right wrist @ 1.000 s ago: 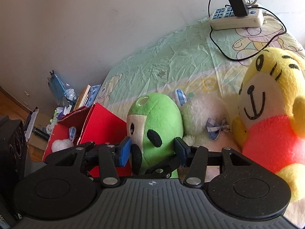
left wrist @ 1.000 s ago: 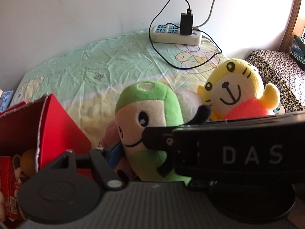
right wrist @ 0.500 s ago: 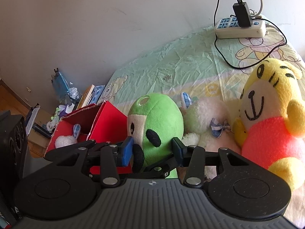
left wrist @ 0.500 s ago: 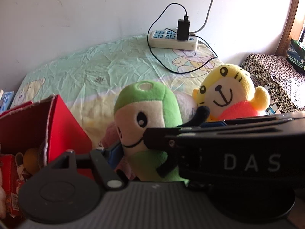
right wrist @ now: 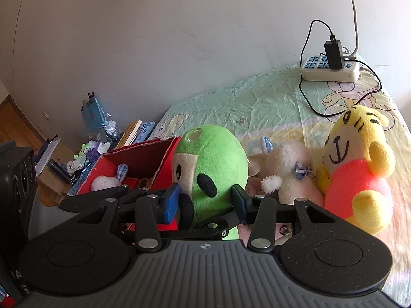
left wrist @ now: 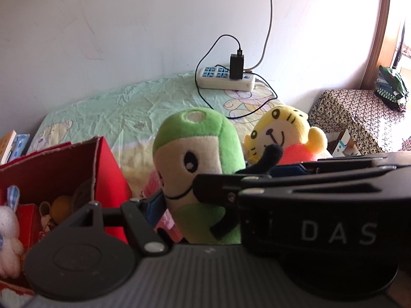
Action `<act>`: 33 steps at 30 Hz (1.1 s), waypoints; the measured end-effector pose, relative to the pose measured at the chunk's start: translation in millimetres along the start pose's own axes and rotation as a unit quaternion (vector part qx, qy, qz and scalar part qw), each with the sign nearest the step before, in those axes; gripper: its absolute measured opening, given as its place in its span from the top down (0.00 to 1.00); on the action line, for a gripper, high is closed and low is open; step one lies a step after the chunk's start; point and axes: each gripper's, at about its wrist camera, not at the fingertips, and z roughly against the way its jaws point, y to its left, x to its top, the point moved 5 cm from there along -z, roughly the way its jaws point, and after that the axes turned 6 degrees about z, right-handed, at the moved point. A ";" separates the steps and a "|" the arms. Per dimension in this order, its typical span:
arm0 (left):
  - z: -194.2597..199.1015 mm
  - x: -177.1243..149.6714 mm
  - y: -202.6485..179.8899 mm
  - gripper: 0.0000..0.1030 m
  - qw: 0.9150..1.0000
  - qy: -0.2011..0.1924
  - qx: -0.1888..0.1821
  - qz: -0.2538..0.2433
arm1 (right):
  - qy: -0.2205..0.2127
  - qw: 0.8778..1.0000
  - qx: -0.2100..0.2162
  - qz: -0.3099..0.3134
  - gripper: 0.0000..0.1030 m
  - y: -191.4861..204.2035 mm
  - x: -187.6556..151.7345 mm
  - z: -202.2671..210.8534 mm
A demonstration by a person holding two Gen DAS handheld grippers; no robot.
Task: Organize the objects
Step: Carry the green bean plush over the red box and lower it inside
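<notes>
Behind everything runs a plain pale wall, and below it spreads the crinkled mint-green bedsheet printed with cartoon bears, on which your toys lie. Over the last second both cameras have risen and pulled back: the white power strip with its black charger now sits lower and farther off in each view, and more wall shows above it. With that rise, the open red cardboard box to the left shows more of its inside, where a small white bunny plush already lies. The yellow tiger plush in a pink-orange shirt rests on the sheet to the right, touching the white fluffy plush with a checked bow beside it; neither has moved. The green pod-shaped plush with a cream face and black eyes has come up with your grippers and stands upright just beside the box wall. Your right gripper has its blue pads pressed into the toy's lower body from both sides, clamped on it. Your left gripper shows one blue finger against the toy's side, but the right gripper's black body hides the other, so I cannot tell its state. Judging by this lift, the toy is likely headed for the box; you would need to clear the torn rim.
</notes>
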 end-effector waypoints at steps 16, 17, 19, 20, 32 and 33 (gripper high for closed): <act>66.1 -14.8 33.4 0.35 0.998 -0.045 0.028 0.024 | -0.025 0.998 0.036 0.049 0.53 68.5 -8.0 14.5; 70.2 -15.4 37.2 0.35 0.998 -0.049 0.031 0.025 | -0.025 0.998 0.040 0.051 0.53 73.3 -7.7 13.2; 78.8 -17.2 46.1 0.35 0.997 -0.054 0.038 0.028 | -0.026 0.997 0.048 0.053 0.53 81.8 -7.0 9.5; 81.7 -17.7 50.8 0.35 0.997 -0.056 0.041 0.030 | -0.026 0.997 0.052 0.056 0.53 86.3 -6.6 7.2; 104.5 -22.1 118.8 0.35 0.995 -0.066 0.062 0.049 | -0.024 0.994 0.076 0.074 0.53 137.5 -1.0 -33.0; 104.8 -21.7 124.4 0.35 0.995 -0.066 0.063 0.049 | -0.024 0.994 0.077 0.074 0.53 141.0 -0.5 -37.0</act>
